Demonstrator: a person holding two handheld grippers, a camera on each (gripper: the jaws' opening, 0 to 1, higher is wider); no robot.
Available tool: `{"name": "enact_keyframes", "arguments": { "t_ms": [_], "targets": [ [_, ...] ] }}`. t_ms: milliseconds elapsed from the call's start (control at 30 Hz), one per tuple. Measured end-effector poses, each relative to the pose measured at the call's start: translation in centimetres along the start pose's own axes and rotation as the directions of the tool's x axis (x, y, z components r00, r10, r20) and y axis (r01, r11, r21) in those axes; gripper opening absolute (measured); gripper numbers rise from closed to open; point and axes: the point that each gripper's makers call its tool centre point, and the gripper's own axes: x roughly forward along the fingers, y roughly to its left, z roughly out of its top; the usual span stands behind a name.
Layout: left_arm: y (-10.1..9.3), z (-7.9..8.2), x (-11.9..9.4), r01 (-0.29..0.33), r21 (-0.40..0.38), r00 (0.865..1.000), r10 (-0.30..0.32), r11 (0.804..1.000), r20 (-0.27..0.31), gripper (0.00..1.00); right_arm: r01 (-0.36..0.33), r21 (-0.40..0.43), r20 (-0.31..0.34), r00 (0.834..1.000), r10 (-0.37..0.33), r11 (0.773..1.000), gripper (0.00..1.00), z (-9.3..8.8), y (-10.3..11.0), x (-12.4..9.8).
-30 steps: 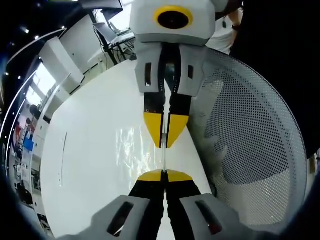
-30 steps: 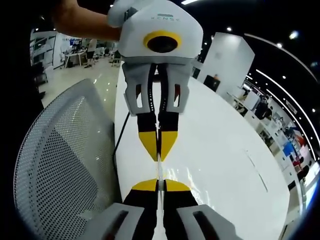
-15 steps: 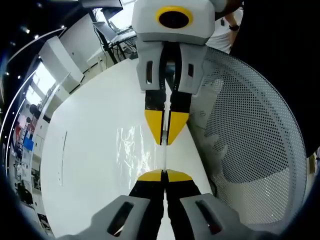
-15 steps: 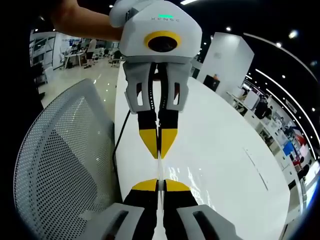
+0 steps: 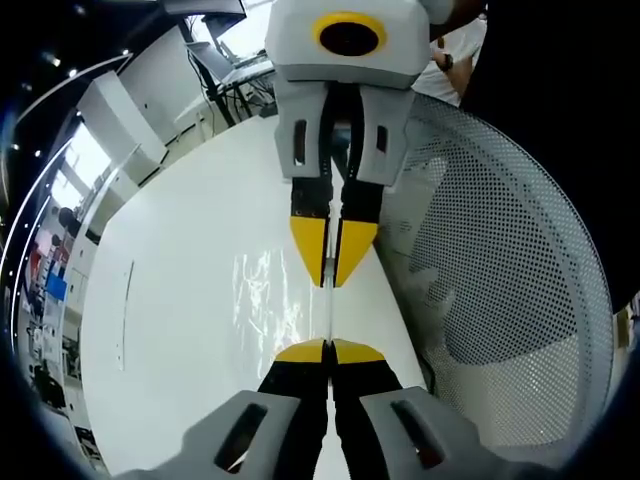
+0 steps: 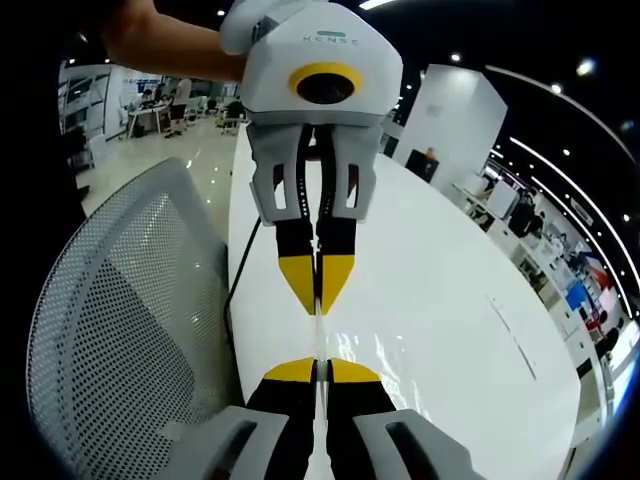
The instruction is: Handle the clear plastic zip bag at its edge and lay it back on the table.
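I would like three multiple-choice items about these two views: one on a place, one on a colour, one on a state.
1. Where is the mesh chair in the left gripper view?
A. right of the table
B. on the table
C. left of the table

2. What colour are the tool tips?
A. red
B. yellow
C. green

3. How do the left tool and right tool stand?
A. both wide open
B. one open
C. both shut on the clear bag

Key: 1 A, it lies beside the white table; 2 B, tips are yellow; 3 C, each pinches the bag's edge.
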Motion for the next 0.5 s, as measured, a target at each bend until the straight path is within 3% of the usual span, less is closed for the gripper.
{"name": "enact_keyframes", "arguments": {
  "t_ms": [500],
  "targets": [
    [0.20,-0.38,0.05,0.001,-0.002,1.000,-0.001,1.000,-0.006,0.00,0.002,0.006,-0.005,1.000,-0.002,1.000,0.00,-0.29,-0.23,-0.06]
  ]
}}
